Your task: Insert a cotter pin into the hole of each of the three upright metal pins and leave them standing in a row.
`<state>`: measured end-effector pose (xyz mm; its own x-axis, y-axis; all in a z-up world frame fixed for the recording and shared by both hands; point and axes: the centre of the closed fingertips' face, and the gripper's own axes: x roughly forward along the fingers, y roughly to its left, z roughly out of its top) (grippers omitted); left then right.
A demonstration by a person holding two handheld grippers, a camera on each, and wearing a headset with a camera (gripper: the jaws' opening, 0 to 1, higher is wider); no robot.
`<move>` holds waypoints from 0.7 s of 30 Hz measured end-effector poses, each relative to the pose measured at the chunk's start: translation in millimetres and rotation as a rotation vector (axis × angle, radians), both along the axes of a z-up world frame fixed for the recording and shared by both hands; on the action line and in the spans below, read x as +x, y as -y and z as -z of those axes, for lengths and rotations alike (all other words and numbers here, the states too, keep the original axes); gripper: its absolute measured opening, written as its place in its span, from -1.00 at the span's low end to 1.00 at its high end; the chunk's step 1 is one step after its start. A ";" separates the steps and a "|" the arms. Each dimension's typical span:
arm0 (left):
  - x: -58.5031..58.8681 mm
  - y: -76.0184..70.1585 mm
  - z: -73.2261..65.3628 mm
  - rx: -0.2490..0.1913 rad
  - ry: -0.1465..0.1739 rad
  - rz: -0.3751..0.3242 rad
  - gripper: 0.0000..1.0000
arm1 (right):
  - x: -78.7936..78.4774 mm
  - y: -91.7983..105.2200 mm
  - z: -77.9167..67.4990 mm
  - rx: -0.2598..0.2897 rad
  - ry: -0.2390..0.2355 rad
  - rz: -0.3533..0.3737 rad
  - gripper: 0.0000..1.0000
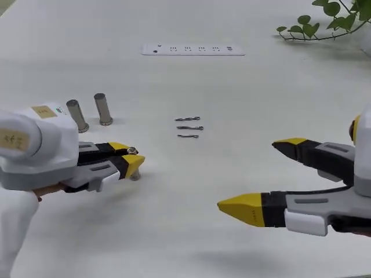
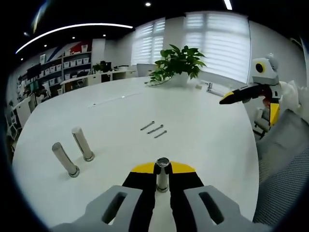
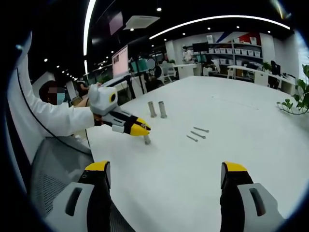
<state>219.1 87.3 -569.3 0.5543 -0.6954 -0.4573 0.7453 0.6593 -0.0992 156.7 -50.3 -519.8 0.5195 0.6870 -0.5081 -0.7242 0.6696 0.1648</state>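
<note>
The left gripper (image 1: 132,161) has its fingers (image 2: 145,170) clamped on one upright pin (image 2: 162,176), near two others (image 1: 90,113) on the surface (image 1: 174,231). The right gripper (image 1: 248,174) has its fingers wide apart. The cotter pins (image 1: 189,127) — thin, light, probably slippery — lie mid-surface; pinch one at its head.

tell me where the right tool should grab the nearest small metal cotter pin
Pinch the small metal cotter pin across its thin shaft, right tool coming down from above on the near side: it lies flat on the white table, with a second cotter pin close behind.
</note>
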 end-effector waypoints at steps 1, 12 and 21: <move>-0.7 -0.3 0.0 -0.003 0.000 -0.002 -0.89 | -0.3 0.1 0.0 0.000 0.000 0.001 0.86; -8.6 0.4 0.1 -0.004 -0.005 -0.010 -0.86 | -4.8 -1.2 0.3 0.001 0.001 -0.005 0.85; -15.6 0.0 -3.4 -0.018 -0.032 0.009 -0.29 | -4.4 2.9 0.2 0.001 0.002 0.009 0.85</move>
